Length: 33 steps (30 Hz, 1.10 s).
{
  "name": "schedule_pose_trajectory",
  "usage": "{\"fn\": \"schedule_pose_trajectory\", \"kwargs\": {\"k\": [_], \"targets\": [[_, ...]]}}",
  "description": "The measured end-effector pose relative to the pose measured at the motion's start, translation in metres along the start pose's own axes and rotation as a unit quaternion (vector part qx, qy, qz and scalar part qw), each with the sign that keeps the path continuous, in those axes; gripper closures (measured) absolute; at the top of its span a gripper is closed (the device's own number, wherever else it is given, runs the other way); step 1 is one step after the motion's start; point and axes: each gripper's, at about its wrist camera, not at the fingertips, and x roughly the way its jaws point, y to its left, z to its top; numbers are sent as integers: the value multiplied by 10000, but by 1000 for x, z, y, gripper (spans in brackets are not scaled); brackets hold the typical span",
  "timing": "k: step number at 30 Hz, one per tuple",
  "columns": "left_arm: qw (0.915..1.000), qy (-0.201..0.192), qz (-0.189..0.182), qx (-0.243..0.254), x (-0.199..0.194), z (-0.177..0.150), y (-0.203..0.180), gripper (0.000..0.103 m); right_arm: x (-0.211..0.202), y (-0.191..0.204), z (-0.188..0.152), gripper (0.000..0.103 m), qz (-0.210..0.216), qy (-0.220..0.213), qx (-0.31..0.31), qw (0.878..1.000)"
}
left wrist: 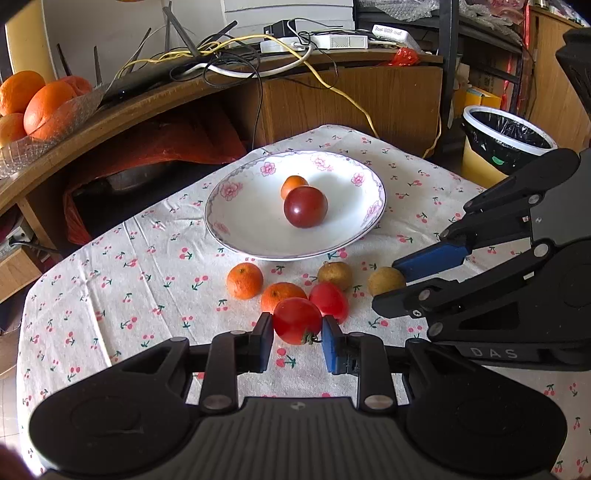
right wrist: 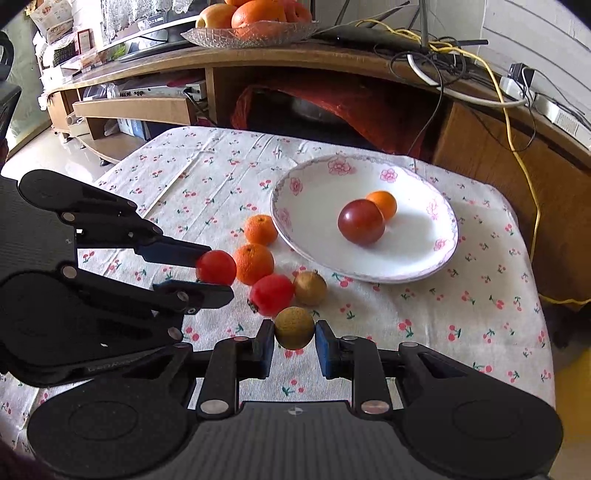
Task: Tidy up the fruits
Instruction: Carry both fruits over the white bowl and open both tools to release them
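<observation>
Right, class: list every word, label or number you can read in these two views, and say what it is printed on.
"DAS": raised letters on the right gripper body, left wrist view.
Embossed lettering on the left gripper body, right wrist view: too blurred to read.
Print on the white box on the shelf: too small.

Cloth-covered table with a plate and loose fruit

A table under a white cloth printed with small red cherries (left wrist: 110,266) carries a shallow white ceramic plate with pink flowers on its rim (left wrist: 229,221). On the cloth just in front of the plate lie two small orange mandarins (left wrist: 244,280) (left wrist: 282,295), touching or nearly so, a red tomato (left wrist: 329,301) beside them and a brownish-green round fruit (left wrist: 335,275) next to it.
</observation>
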Motion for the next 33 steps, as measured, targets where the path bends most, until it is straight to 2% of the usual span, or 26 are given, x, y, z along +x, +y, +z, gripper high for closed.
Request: {"fn": "schedule_pose_trajectory", "kwargs": {"k": [17, 26, 33], "targets": [[9995, -256, 198, -20, 10, 30, 7, 67, -2, -13, 18, 83, -276, -317, 192, 9989], [9988, -331, 360, 27, 31, 52, 14, 68, 13, -35, 34, 82, -369, -443, 576, 9967], [9989, -300, 370, -14, 45, 58, 20, 68, 26, -42, 42, 81, -488, -488, 590, 9959]]}}
